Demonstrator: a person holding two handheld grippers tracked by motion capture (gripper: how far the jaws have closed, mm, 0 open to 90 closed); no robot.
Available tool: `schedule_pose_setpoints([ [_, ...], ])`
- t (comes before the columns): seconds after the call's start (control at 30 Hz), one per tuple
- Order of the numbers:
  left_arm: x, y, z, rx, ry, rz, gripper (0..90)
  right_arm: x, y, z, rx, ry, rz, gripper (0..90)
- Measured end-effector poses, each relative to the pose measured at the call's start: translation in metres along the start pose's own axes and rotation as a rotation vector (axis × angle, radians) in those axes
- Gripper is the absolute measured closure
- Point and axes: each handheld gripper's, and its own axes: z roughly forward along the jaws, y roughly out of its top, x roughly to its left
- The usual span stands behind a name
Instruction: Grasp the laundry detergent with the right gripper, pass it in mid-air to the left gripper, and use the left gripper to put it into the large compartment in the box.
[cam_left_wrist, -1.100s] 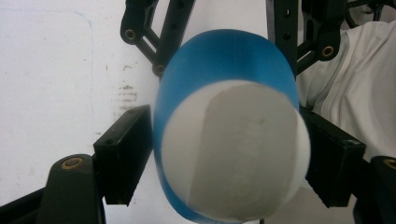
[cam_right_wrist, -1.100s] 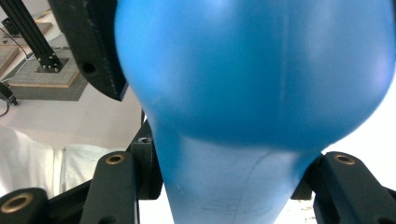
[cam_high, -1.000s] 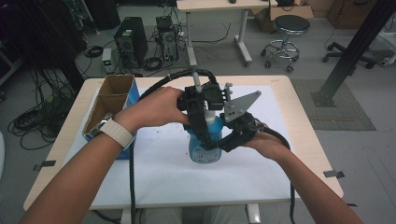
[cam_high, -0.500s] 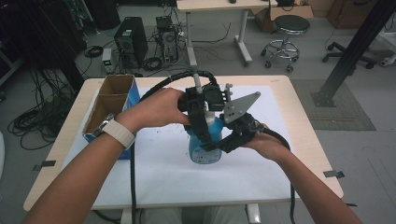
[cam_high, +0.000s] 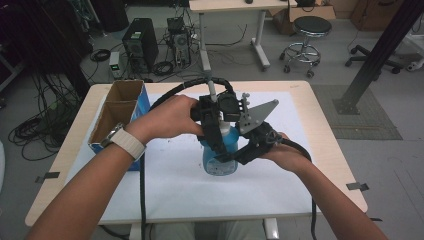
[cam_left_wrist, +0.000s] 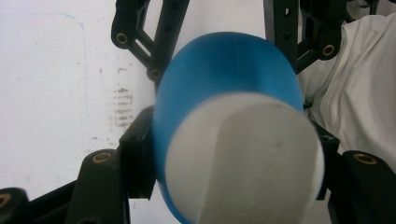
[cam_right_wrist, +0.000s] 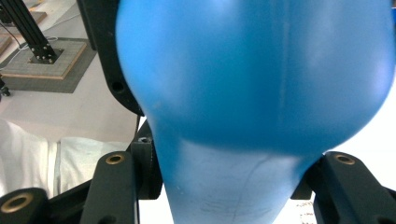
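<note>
High view: cardboard box (cam_high: 116, 116) with blue sides sits well off to the left of the left gripper (cam_high: 214, 134), at the worktop's (cam_high: 320, 125) left edge, open top, two compartments, contents not visible. White sheet (cam_high: 175, 185) covers most of the worktop under both grippers. Nothing lies between the box and the grippers except the person's left forearm and the black cable running back toward the near edge.

Blue bottle (cam_high: 218, 159) stands upright on the sheet, right between the two grippers. Left gripper comes down on it from above, on the neck end; its jaws have just been closing and now clamp the bottle just under the white cap (cam_left_wrist: 243, 158), pads pressing on both sides in the left gripper view. Right gripper (cam_high: 235, 156) comes in from the right and low, clamped tight on the bottle's body; right gripper view has the blue wall bulging straight ahead with a jaw on each side of the narrower part below the bulge.

Labels: faint scuffed marks on the bottle's lower wall in the right gripper view, not readable. No brand legible anywhere.

Pose: left hand (cam_high: 170, 117) wraps the gripper body from the left, wrist roughly level, light-coloured watch band (cam_high: 123, 141) on the wrist. Right hand (cam_high: 285, 155) cups its gripper from below right, grey three-cornered plate (cam_high: 256, 116) tilted up above it. White cloth (cam_left_wrist: 359, 102) shows behind the bottle in the left gripper view.
</note>
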Motion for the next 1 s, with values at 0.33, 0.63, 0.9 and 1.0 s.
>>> schedule_pose_setpoints([
  [0.33,-0.003,0.001,-0.001,0.005,0.001,-0.012,38.0,0.002,0.000,-0.001,0.005,-0.004,-0.014,38.6],
  [0.63,0.000,-0.009,-0.005,0.007,0.018,-0.054,38.0,-0.001,-0.014,-0.029,0.028,-0.044,0.057,17.2],
  [0.9,0.007,-0.017,-0.014,0.022,0.046,-0.123,37.9,-0.003,-0.024,-0.053,0.098,-0.110,0.099,11.2],
  [1.0,0.010,-0.019,-0.019,0.032,0.056,-0.156,37.9,-0.005,-0.030,-0.060,0.123,-0.138,0.113,10.3],
])
